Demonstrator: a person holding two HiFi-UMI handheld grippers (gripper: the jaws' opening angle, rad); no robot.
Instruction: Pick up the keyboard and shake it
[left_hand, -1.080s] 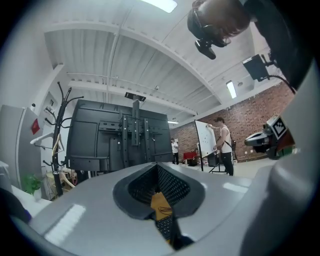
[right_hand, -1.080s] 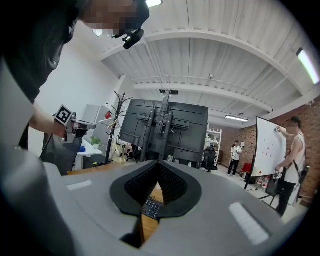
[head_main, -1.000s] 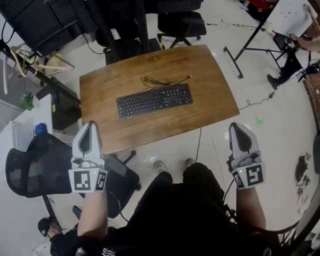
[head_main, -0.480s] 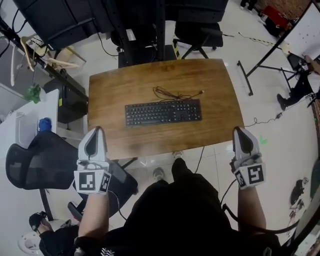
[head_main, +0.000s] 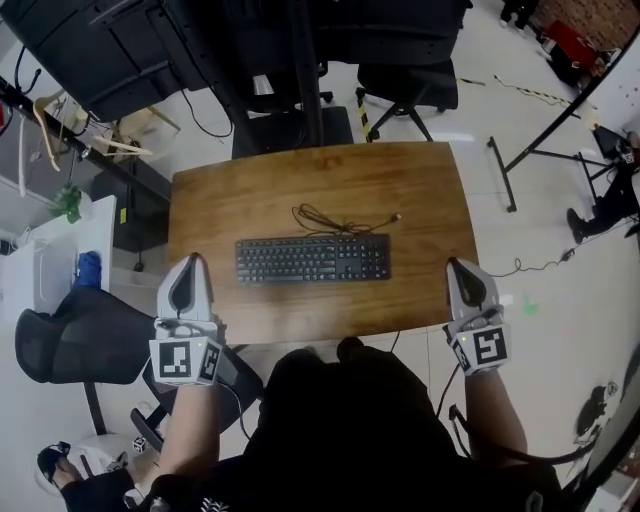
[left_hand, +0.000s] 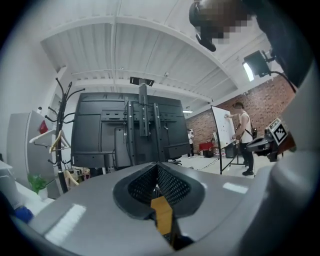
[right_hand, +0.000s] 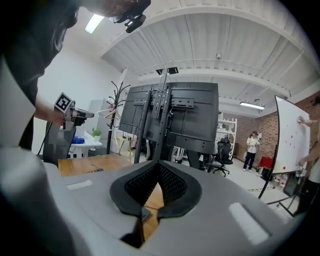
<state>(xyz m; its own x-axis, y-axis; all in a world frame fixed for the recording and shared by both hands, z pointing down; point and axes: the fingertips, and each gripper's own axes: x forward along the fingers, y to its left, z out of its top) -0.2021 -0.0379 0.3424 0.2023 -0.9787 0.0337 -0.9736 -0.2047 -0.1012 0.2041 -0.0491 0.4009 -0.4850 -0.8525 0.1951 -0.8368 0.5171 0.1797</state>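
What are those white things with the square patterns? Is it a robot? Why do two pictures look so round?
No robot: a person stands at a table and holds a tool in each hand, the left gripper and the right gripper. Each has two jaws that pinch like tongs. The patterned cubes belong to them. One picture comes from a camera on the person's head, looking down. The two round ones come from small cameras riding on the grippers, looking along the jaws. On the table lies a keyboard with its cable. Both pairs of jaws are shut and hold nothing; neither touches the keyboard.
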